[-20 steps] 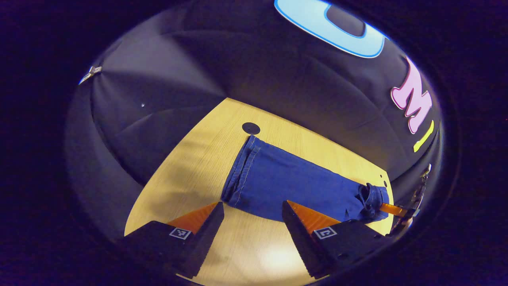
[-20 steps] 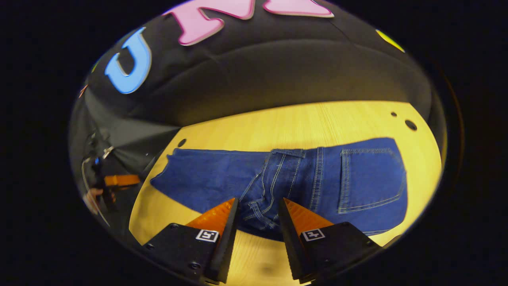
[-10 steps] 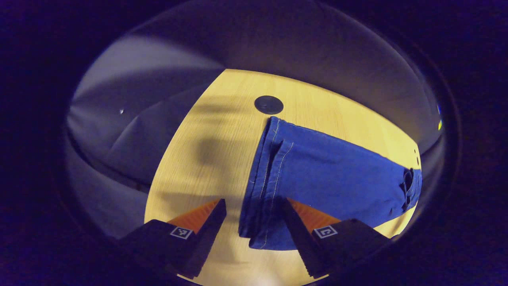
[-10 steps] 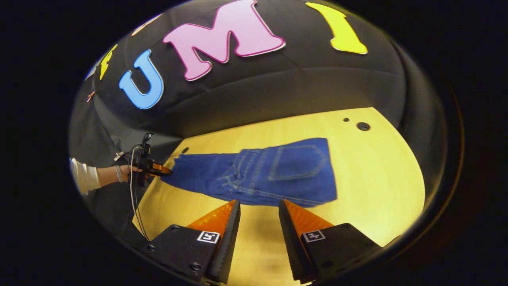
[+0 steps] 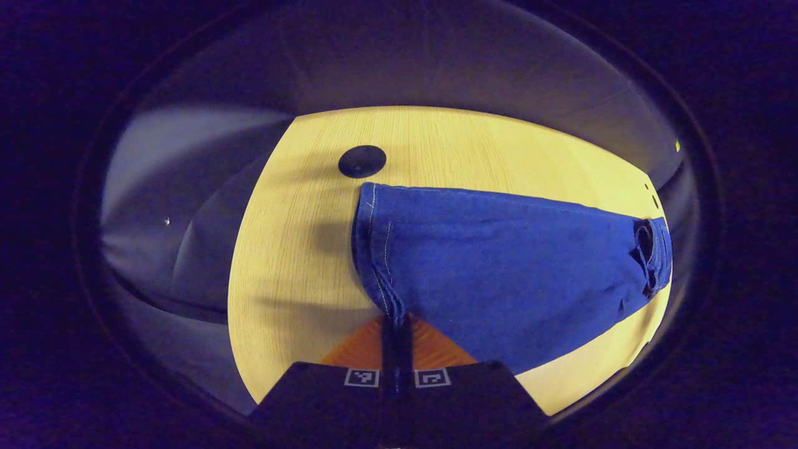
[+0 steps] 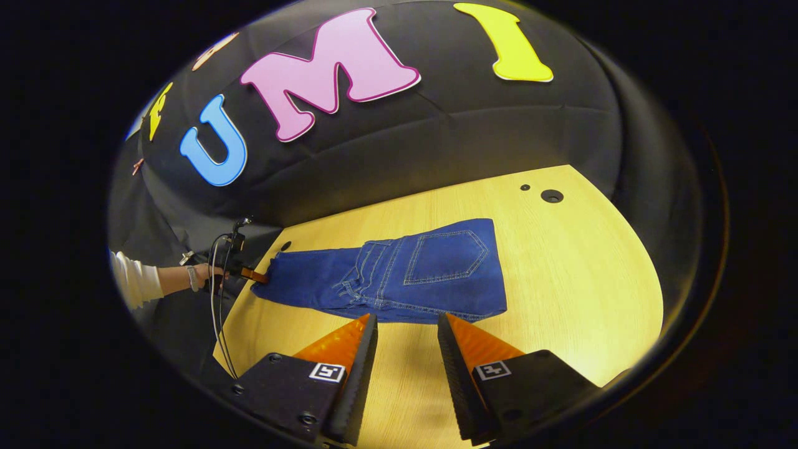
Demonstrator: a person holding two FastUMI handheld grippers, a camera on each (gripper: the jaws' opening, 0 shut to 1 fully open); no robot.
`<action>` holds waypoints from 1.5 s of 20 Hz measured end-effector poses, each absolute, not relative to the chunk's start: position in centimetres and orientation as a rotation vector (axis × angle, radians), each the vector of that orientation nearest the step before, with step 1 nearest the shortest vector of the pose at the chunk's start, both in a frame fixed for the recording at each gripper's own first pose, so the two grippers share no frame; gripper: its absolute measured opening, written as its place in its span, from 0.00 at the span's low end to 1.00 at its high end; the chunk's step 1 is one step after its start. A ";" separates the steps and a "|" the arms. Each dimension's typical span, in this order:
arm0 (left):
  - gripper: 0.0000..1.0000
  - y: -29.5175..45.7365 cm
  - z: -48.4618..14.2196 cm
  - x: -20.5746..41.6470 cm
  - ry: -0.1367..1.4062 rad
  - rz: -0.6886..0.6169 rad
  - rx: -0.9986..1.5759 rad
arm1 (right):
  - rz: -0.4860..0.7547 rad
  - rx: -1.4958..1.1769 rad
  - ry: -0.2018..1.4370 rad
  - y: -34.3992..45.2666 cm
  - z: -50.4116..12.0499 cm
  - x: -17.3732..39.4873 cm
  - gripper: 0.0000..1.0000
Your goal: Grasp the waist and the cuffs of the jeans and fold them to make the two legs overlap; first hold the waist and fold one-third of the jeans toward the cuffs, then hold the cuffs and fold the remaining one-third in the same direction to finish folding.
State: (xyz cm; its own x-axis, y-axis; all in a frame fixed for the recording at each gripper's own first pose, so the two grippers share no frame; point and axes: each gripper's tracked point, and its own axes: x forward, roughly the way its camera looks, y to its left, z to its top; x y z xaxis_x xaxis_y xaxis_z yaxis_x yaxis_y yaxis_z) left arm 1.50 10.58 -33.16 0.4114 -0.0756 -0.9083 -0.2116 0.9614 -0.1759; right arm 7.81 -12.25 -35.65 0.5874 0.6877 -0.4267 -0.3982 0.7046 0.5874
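Note:
The blue jeans (image 6: 399,280) lie flat on the wooden table (image 6: 580,280), legs overlapped, with the waist third folded over and a back pocket (image 6: 446,257) facing up. In the left gripper view the jeans (image 5: 511,268) stretch away to the right, and my left gripper (image 5: 396,323) is shut on the near corner of the cuffs (image 5: 374,249). The right gripper view shows that left gripper (image 6: 252,274) at the cuff end, held by a hand with a white sleeve (image 6: 134,284). My right gripper (image 6: 407,319) hangs open just short of the folded waist part, touching nothing.
A round black hole (image 5: 361,161) lies in the table just beyond the cuffs. Two more holes (image 6: 552,196) sit near the far right corner. The black cloth wall (image 6: 436,143) closes the table's far side. Bare wood spreads right of the jeans.
My left gripper has moved onto the cuffs and shut on them. My right gripper has drawn back from the folded waist, staying open.

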 end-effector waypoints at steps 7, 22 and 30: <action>0.06 2.6 -16.5 2.9 0.836 -0.156 -0.341 | 0.660 0.486 0.654 -13.1 -34.4 7.9 0.61; 0.06 -36.1 -8.4 12.3 0.757 -0.637 -0.321 | 0.523 0.486 0.586 -23.2 -35.6 7.0 0.60; 0.27 -42.5 -18.2 9.2 0.974 -0.560 -0.171 | 0.568 0.413 0.630 -24.7 -39.0 8.1 0.60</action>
State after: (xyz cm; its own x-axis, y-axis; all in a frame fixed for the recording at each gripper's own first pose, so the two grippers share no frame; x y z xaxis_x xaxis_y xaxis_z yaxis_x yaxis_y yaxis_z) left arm 9.20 -42.52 -18.21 0.4337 -0.5212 -0.7350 0.3722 0.8465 -0.3807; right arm 8.13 -24.67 -39.00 0.6659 0.6082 -0.4321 -0.3669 0.7713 0.5202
